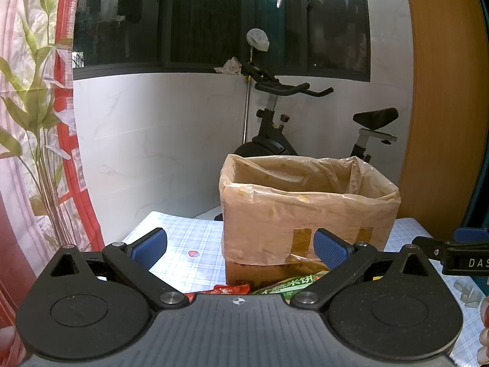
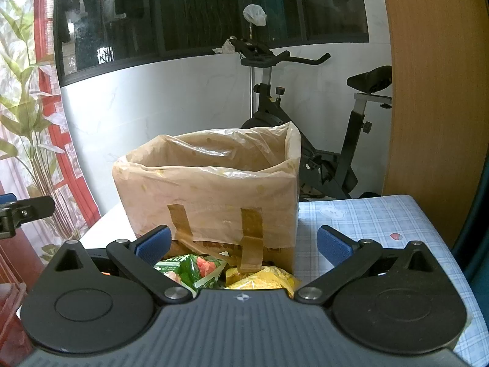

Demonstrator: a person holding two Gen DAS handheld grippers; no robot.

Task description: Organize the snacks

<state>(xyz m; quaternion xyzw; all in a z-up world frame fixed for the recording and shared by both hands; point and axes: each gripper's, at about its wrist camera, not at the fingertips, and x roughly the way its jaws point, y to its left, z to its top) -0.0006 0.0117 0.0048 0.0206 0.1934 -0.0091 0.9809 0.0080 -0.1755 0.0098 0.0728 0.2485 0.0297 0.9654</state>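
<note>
A cardboard box (image 1: 305, 214) lined with a translucent plastic bag stands on the checked tablecloth, also in the right wrist view (image 2: 211, 195). In front of it lie snack packs: a green pack (image 1: 293, 284) and a red pack (image 1: 232, 289) in the left wrist view, the green pack (image 2: 192, 269) and a yellow pack (image 2: 262, 278) in the right wrist view. My left gripper (image 1: 241, 244) is open and empty, just before the box. My right gripper (image 2: 243, 244) is open and empty above the packs. The right gripper's tip (image 1: 452, 253) shows at the left view's right edge.
An exercise bike (image 2: 321, 140) stands behind the table against a white wall. A wooden panel (image 2: 434, 91) is at the right, a red-trimmed curtain (image 1: 39, 122) at the left. The checked tablecloth (image 2: 366, 223) extends right of the box.
</note>
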